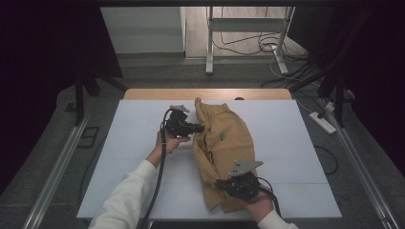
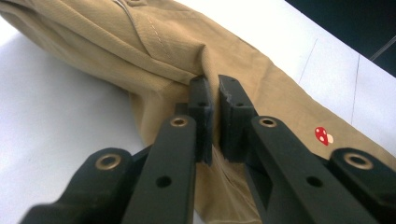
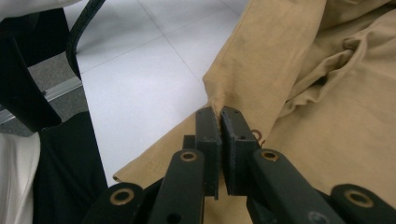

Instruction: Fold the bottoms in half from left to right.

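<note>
The white bench (image 1: 296, 143) carries the tan garment (image 1: 222, 143), lying lengthwise from 12 to 6 o'clock at centre. My left tongs (image 1: 199, 128) pinch its 9 o'clock edge; my right tongs (image 1: 220, 183) pinch a fold near its 6 o'clock end.

The left gripper (image 1: 199, 128) is held in the person's left hand (image 1: 170, 141), its jaws pointing level toward the right of the high view and pinched together on a fold of cloth. The left forearm, in a white sleeve (image 1: 125, 196), runs up from the bottom edge at a slant. The right gripper (image 1: 220, 183) sits in the right hand (image 1: 258, 201) near the table's near edge, jaws pointing left and pressed together on a cloth edge. A grey plate (image 1: 244, 167) tops it, and only the right wrist's white cuff shows.
</note>
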The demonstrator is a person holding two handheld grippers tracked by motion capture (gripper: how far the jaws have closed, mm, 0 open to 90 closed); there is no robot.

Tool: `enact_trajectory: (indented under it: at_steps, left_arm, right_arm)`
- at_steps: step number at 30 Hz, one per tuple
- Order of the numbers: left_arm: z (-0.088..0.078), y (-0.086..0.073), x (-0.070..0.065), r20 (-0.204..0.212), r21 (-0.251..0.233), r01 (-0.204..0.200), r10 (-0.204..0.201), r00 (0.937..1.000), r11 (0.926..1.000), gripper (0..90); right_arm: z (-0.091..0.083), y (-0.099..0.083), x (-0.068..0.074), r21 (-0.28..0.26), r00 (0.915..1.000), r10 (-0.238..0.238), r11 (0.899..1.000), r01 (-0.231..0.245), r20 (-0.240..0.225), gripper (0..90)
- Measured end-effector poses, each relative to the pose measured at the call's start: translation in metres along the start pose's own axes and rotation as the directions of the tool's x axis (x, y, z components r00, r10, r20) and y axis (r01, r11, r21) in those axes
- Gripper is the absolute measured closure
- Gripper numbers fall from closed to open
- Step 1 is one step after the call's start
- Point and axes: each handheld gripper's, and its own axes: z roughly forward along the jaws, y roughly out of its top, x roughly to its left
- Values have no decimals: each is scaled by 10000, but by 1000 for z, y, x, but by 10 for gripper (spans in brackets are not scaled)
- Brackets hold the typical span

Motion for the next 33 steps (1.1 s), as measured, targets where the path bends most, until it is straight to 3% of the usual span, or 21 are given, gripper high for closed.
enact_trajectory:
  at_steps: [33]
  left_arm:
    - [31,29,-18,21,178,-176,176,9998,9997,837]
  right_arm:
    - [-37,-18,-10,-369,9976,436,9985,-416,540,855]
